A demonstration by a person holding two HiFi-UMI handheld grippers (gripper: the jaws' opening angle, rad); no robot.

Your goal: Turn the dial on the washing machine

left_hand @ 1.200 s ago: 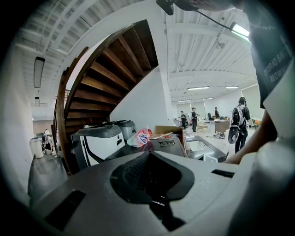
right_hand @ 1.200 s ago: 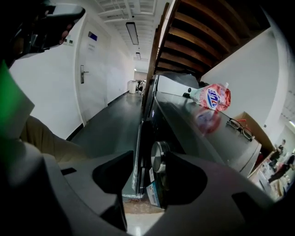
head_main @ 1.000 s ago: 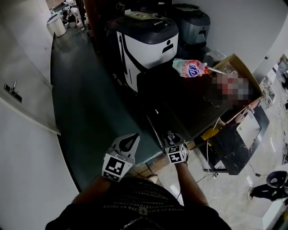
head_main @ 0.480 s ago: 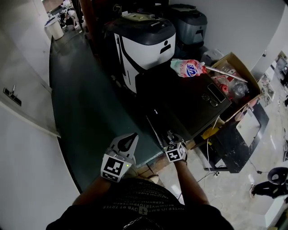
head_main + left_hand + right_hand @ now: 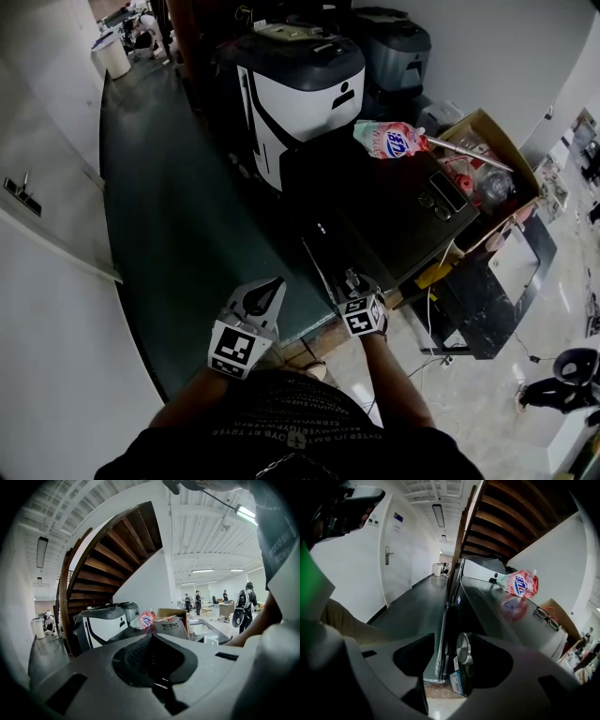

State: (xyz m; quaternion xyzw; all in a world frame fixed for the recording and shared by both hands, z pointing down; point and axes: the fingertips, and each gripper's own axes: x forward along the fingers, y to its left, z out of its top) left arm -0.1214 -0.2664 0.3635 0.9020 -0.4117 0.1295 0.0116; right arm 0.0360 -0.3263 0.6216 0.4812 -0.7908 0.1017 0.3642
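Left tongs [image 5: 270,289] are shut tight, tips together with nothing in them, just hanging out over the dark green floor strip [image 5: 159,206] to the left of the machine.

Right tongs [image 5: 457,644] are the interesting bit. They're pointed down at the front of the black boxy washing machine [image 5: 375,211], and the jaws have just been opening. They're spread wide now, with the round silver metal dial [image 5: 464,648] sitting in the gap between them. The dial is on the front face of the machine, near its top edge, and it looks closer to the right-hand jaw than the left. As far as I can see, the pads aren't pressing on it, so no real grip.

A pink and white plastic detergent bottle [image 5: 389,141] lies on its side at the far end of the washer's flat top, and a pair of dark-framed glasses [image 5: 543,613] sits nearer the right edge. Past the bottle there's an open brown cardboard box [image 5: 487,131] full of stuff. A white and black rounded machine [image 5: 300,94] stands just behind the washer, under the wooden staircase [image 5: 506,513].
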